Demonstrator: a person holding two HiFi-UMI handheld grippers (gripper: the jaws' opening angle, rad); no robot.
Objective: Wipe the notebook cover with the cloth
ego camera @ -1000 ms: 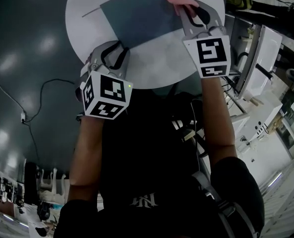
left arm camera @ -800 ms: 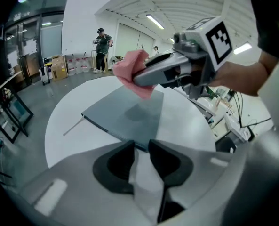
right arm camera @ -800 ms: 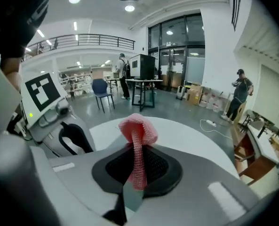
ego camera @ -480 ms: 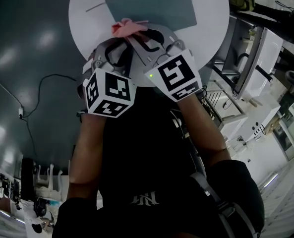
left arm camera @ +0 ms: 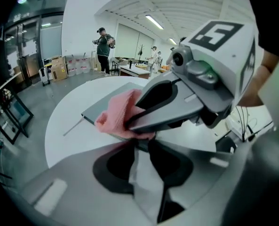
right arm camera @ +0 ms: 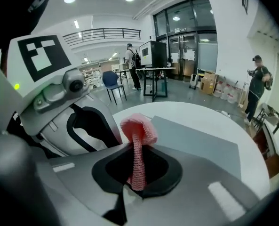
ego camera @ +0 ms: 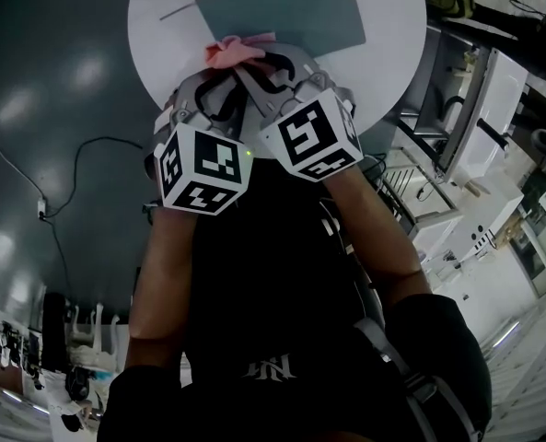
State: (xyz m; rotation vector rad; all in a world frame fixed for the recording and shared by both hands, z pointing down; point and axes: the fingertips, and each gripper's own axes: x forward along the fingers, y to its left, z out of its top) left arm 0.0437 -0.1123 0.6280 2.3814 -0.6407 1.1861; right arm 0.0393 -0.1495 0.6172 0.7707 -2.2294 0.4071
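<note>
A grey-blue notebook point(ego camera: 282, 12) point(right arm camera: 195, 140) lies flat on the round white table point(ego camera: 162, 17) point(left arm camera: 66, 126). My right gripper point(ego camera: 251, 63) point(right arm camera: 135, 147) is shut on a pink cloth point(ego camera: 234, 52) point(right arm camera: 138, 126), which stands up from its jaws in a ruffled tuft. It hovers at the notebook's near left corner, crossing right over my left gripper point(ego camera: 215, 86) point(left arm camera: 135, 145). The left jaws stand open with a narrow gap. The cloth point(left arm camera: 115, 117) hangs just above their tips; I cannot tell whether it touches them.
A thin stick point(ego camera: 176, 12) point(left arm camera: 73, 126) lies on the table left of the notebook. The table's near edge is under both grippers. People stand far off point(left arm camera: 103, 41) point(right arm camera: 257, 88), with a blue chair point(right arm camera: 112, 81) and desks behind. A cable point(ego camera: 79, 168) runs on the dark floor.
The right gripper carried the cloth from the notebook's far right corner across to its near left corner, ending beside the left gripper. The left gripper stayed put.
</note>
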